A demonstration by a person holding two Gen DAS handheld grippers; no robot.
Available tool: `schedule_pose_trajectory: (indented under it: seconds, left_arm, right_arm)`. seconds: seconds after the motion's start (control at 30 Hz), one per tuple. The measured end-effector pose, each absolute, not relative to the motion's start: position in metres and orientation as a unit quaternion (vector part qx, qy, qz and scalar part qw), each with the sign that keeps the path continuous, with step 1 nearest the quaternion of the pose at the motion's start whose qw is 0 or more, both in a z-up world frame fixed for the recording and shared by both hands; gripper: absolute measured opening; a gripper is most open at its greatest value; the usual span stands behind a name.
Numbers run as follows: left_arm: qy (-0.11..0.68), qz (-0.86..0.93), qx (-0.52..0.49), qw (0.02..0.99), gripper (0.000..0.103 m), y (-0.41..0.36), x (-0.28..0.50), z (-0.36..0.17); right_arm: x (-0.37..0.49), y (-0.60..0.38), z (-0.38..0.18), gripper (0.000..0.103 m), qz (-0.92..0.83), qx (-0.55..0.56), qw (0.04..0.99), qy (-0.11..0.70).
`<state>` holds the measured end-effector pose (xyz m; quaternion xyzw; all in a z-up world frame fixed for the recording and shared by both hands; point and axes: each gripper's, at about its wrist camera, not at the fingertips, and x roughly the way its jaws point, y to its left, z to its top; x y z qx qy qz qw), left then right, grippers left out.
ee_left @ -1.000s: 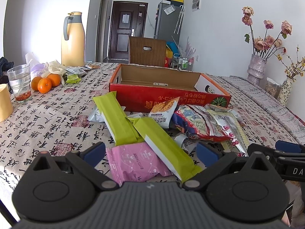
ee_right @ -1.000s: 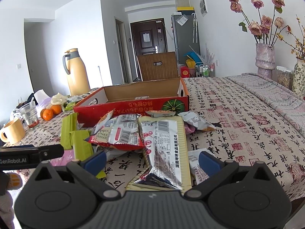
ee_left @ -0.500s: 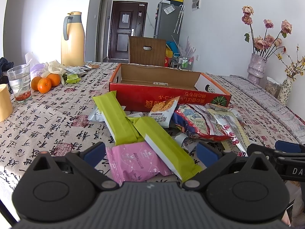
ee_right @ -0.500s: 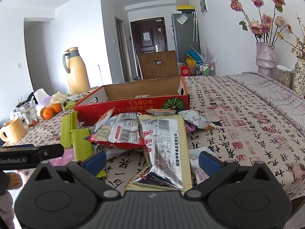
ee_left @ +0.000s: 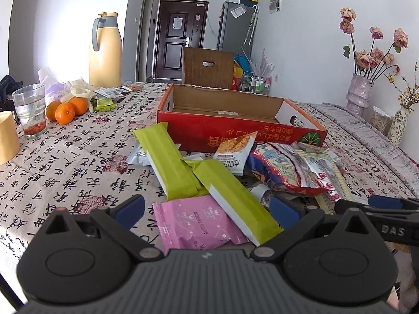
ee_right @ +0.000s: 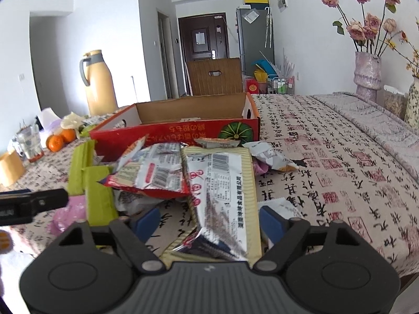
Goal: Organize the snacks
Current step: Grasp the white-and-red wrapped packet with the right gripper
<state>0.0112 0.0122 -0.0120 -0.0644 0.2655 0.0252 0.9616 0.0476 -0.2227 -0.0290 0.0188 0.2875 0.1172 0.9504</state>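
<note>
1. The left gripper (ee_left: pixel 207 206) sits low in the left wrist view with its blue-padded fingers (ee_left: pixel 129 206) spread wide. A pink snack packet (ee_left: pixel 195 225) and the near end of a long green wrapper (ee_left: pixel 235 201) lie flat on the cloth between them; neither pad touches either one.
2. A second green wrapper (ee_left: pixel 167 164) lies just left of the first, near frame centre, with their ends overlapping.
3. The right gripper (ee_right: pixel 208 218) is at the bottom of the right wrist view. Its jaws have just been closing on a cream and silver snack bag (ee_right: pixel 222 193), which lies between the pads. The right pad seems to meet the bag's edge, while a gap shows beside the left pad, so no firm grip is visible.
4. A red and silver snack bag (ee_right: pixel 154 172) rests left of that bag, partly overlapping it. Behind them lie smaller packets, among them a white packet with an orange picture (ee_left: pixel 234 151) leaning against the box.
5. The red cardboard box (ee_left: pixel 235 128) stands open at mid-frame behind the snack pile. Little of its inside can be seen.
6. All of this is on a table under a calligraphy-print tablecloth (ee_left: pixel 73 162).
7. At the left edge of the left wrist view stand oranges (ee_left: pixel 68 108), a drinking glass (ee_left: pixel 28 110) and a yellow thermos jug (ee_left: pixel 104 49).
8. At the right, a vase of dried roses (ee_right: pixel 366 70) stands by the wall.
</note>
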Motion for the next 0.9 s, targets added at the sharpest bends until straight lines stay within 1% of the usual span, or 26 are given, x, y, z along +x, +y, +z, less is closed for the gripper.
schedule_pose_trajectory:
  seconds: [0.2,0.37,0.5,0.7,0.8,0.83,0.9]
  left_arm:
    - [0.270,0.031,-0.067,0.960,0.103,0.018,0.018,-0.016]
    - [0.275,0.034,-0.071,0.958,0.103,0.022,0.025,-0.019]
    - [0.281,0.036,-0.072,0.956,0.103,0.024,0.030,-0.022]
    - [0.284,0.042,-0.075,0.955,0.103,0.026,0.034,-0.024]
    - [0.287,0.043,-0.075,0.954,0.103,0.026,0.035,-0.025]
    - [0.287,0.044,-0.075,0.954,0.103,0.026,0.036,-0.025]
    - [0.288,0.044,-0.076,0.954,0.103,0.026,0.036,-0.025]
  right_arm:
    - [0.069,-0.217,-0.037,0.079,0.112,-0.005,0.946,0.303]
    - [0.084,-0.219,-0.043,0.073,0.112,-0.011,0.943,0.314]
    - [0.092,-0.217,-0.048,0.073,0.113,-0.017,0.941,0.319]
    - [0.096,-0.214,-0.053,0.069,0.119,-0.025,0.940,0.318]
    - [0.094,-0.214,-0.052,0.060,0.126,-0.028,0.941,0.313]
    - [0.093,-0.214,-0.052,0.055,0.130,-0.028,0.941,0.312]
    - [0.093,-0.214,-0.051,0.051,0.132,-0.026,0.941,0.310]
